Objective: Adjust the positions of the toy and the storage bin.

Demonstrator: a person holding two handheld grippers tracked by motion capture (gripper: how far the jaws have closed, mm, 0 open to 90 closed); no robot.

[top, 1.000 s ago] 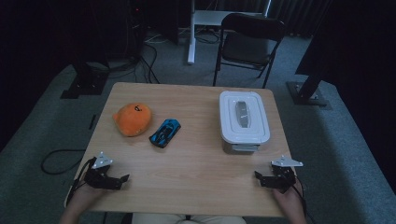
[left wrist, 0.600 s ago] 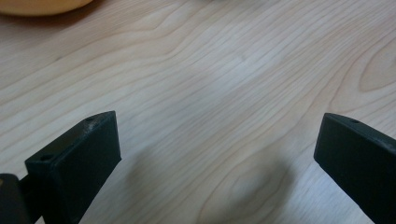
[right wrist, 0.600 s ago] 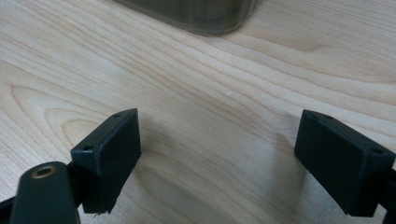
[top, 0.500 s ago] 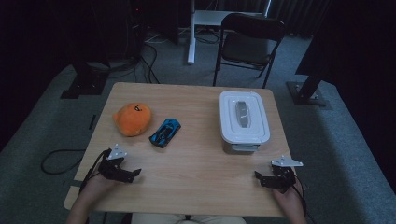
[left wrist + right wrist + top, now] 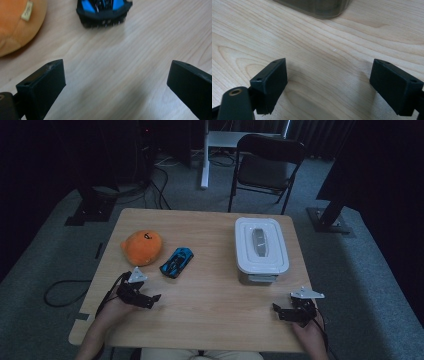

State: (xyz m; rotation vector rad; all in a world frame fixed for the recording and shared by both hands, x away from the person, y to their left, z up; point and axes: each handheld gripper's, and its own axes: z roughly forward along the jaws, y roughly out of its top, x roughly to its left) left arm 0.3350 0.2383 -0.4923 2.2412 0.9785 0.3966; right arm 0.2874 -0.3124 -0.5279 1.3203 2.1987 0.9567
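On the wooden table [image 5: 210, 305], the biggest thing is the white lidded container [image 5: 261, 249] at the far right, shut and standing well apart from everything else; left of it, across a bare stretch of wood, lie the orange plush toy [image 5: 142, 246] and, just right of that, the small blue toy car [image 5: 176, 262], close beside the plush but apparently not touching it. At the near edge the person's two hands each hold a tool. The left gripper [image 5: 145, 298] sits near and a little left of the car, its jaws spread wide with nothing between them, and in the left gripper view the car's dark end [image 5: 103, 11] lies straight ahead beyond the gap, the plush [image 5: 18, 22] off to the left. The right gripper [image 5: 287, 312] rests by the near right corner, jaws likewise spread and empty, with the container's base [image 5: 317, 7] ahead of it. My reading is that the approach to the car is in hand, nothing grasped yet. The next move calls for carrying the left gripper forward until the jaws straddle the car's narrow body, clear of the plush, then closing.
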